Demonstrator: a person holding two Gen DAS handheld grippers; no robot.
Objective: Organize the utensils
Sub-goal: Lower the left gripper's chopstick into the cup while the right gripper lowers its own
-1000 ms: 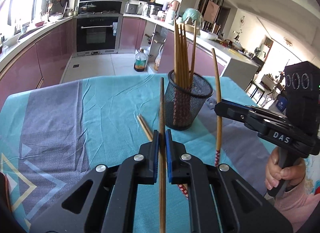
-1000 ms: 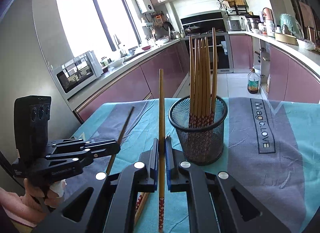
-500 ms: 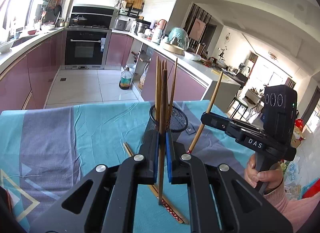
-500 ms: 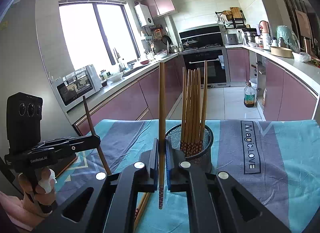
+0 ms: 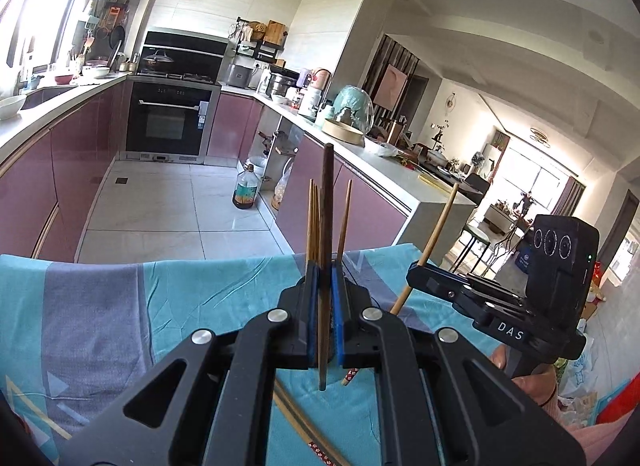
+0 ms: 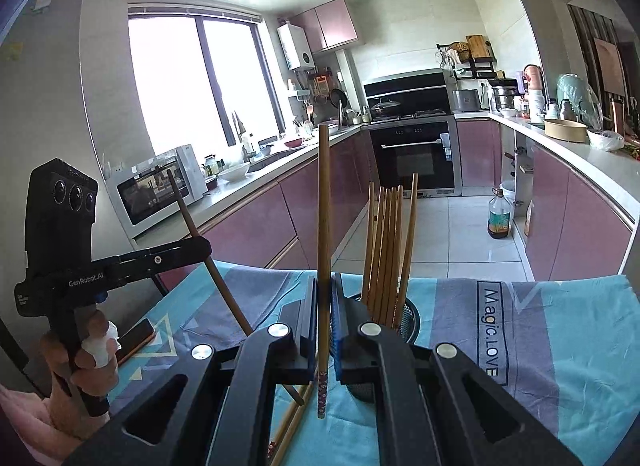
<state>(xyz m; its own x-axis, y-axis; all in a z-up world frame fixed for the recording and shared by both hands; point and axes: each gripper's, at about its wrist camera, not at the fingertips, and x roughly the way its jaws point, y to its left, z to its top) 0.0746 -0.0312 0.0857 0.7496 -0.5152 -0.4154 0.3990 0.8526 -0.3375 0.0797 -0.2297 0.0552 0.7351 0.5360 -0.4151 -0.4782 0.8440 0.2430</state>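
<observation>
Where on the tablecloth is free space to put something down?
Free: the grey band left of the left gripper, and the cloth around the "Magic.LOVE" print. Crowded: near the mesh holder and the loose chopsticks.

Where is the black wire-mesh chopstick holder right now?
In the right wrist view, the black wire-mesh chopstick holder stands on the teal and grey tablecloth, just right of the right gripper, mostly hidden behind it, with wooden chopsticks upright inside.

The right gripper (image 6: 323, 322) clamps an upright chopstick (image 6: 323, 225), patterned end down, above the teal-and-grey tablecloth (image 6: 560, 326). Just right, a black mesh holder (image 6: 410, 316) stands filled with chopsticks (image 6: 390, 250). At left, the left gripper (image 6: 200, 246) pinches a tilted chopstick (image 6: 216, 270). Two more (image 6: 292, 422) lie on the cloth.
</observation>
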